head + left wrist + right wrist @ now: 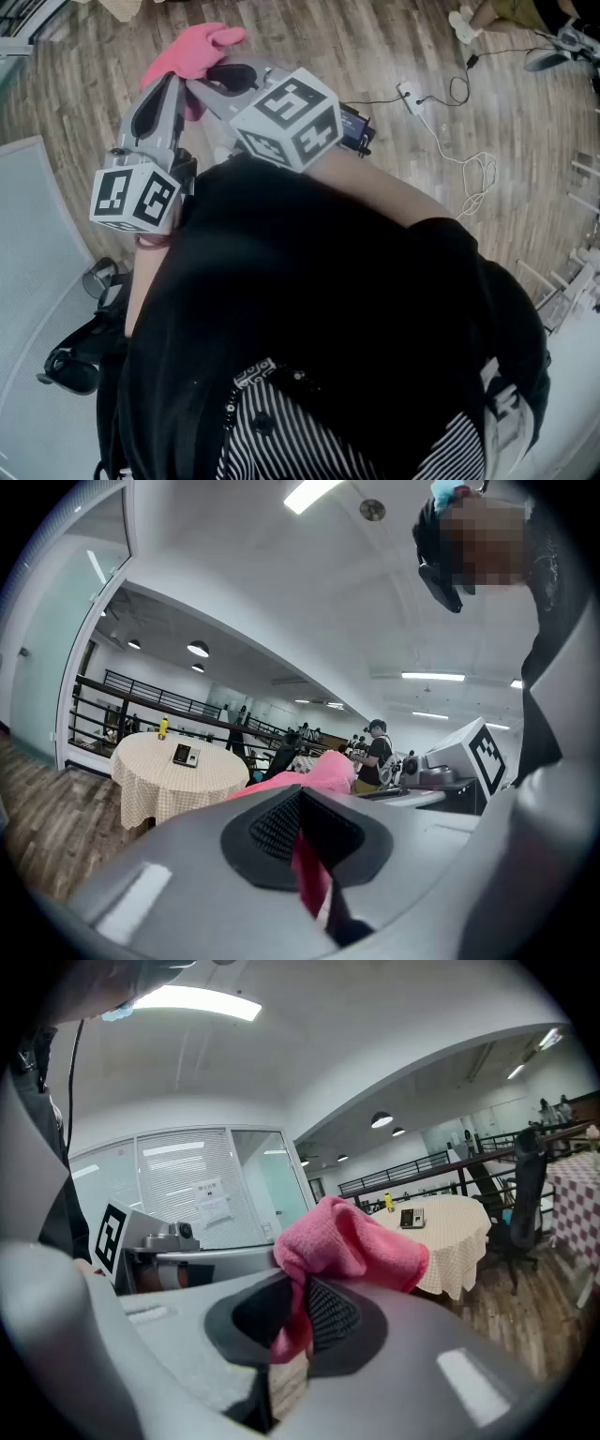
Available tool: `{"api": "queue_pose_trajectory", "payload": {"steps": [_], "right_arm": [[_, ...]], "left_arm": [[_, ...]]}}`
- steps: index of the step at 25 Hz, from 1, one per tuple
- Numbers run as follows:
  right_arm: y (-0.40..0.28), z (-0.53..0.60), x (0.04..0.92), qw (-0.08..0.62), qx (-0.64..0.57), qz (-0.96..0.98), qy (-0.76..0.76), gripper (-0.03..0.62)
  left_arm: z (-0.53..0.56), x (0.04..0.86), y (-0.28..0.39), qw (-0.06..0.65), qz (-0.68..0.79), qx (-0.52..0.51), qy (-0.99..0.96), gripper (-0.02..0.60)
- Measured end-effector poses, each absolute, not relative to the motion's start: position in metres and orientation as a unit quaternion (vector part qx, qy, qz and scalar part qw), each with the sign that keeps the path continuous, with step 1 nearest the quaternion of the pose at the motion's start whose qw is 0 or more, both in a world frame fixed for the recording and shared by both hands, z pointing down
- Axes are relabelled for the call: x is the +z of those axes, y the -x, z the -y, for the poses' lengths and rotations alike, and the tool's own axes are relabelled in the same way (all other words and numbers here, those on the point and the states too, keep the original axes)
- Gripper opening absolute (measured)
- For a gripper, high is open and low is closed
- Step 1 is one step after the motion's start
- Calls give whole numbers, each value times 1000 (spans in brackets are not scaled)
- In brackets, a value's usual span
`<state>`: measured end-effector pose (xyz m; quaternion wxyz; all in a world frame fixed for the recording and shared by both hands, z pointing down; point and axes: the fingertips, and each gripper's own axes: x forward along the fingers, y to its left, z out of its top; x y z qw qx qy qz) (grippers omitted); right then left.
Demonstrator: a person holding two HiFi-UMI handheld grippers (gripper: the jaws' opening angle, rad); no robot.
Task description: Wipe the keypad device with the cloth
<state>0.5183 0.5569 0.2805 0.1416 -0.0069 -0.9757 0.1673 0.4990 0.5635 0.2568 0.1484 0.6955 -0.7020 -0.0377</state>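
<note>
Soft, fuzzy pink cloth [192, 52] — bunched up — with the left gripper [305, 846] and right gripper [295, 1321] each clamped on a fold between ribbed black pads [330, 1314].

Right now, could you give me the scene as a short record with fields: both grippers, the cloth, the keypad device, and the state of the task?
left gripper: shut on the cloth
right gripper: shut on the same cloth
cloth: pink, held up by both grippers
keypad device: lying on the round table, across the room from the cloth
wiping: not yet begun
</note>
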Motion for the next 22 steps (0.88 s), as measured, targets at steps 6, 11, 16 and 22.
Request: {"api": "queue_pose_trajectory", "payload": {"steps": [6,11,16,22], "right_arm": [[-525,-563,283,146,179,973,19,46],[-532,-560,287,144,192,971,17,46],[-545,-554,286,135,198,971,13,46],[-558,-543,293,142,198,970,13,46]], "left_arm": [[-568,260,-505,156,707,-40,-689,5],[-565,264,-512,158,702,-38,-693,5],[-559,262,-525,153,701,-34,-696,5],[-547,270,-539,151,707,-10,-691,3]]}}
